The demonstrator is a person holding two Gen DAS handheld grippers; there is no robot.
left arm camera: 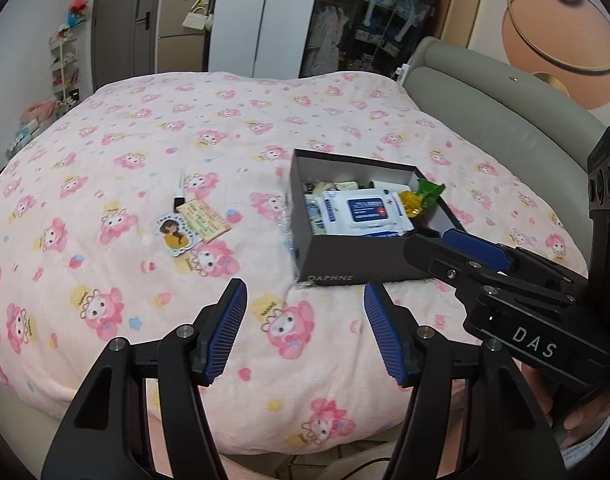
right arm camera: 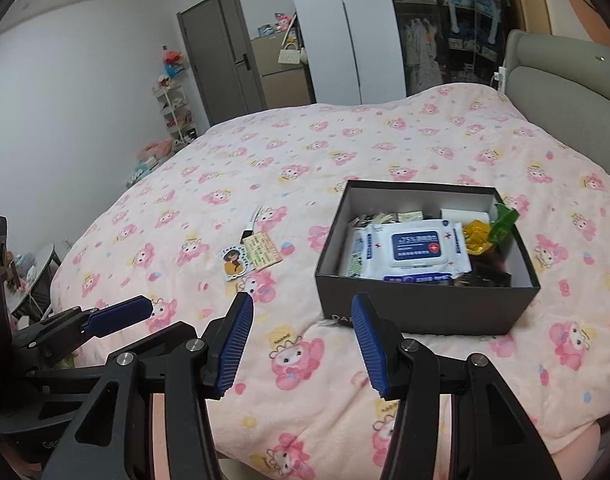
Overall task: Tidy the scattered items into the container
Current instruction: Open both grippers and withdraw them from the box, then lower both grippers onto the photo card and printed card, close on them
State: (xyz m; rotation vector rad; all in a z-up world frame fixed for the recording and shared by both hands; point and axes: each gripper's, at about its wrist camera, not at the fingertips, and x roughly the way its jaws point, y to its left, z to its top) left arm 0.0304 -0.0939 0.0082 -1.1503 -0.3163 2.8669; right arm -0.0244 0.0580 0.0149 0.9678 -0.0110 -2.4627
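Closest to me are my two grippers, both hanging over the near edge of the bed. My left gripper (left arm camera: 305,332) has its blue pads spread apart with nothing between them, just pink blanket (left arm camera: 153,128) underneath. My right gripper (right arm camera: 301,344) is the same deal, pads apart and empty, and it sits just off to the right of the left one, close beside the box's near right corner.

A bit further in is the black box (right arm camera: 421,316), open top, sitting flat on the blanket. It's already got stuff in it: a white pack of wet wipes (right arm camera: 413,248) with a blue label on top, a yellow and green wrapper (right arm camera: 489,228) poking up at the right side, plus some smaller bits at the back I can't make out.

Left of the box, still out on the blanket, are a cartoon girl tag (left arm camera: 177,234), a yellowish card (left arm camera: 204,219) touching it, and a thin white thing (left arm camera: 181,190) just behind those.

Past that it's the grey headboard (left arm camera: 485,112), wardrobe and door.
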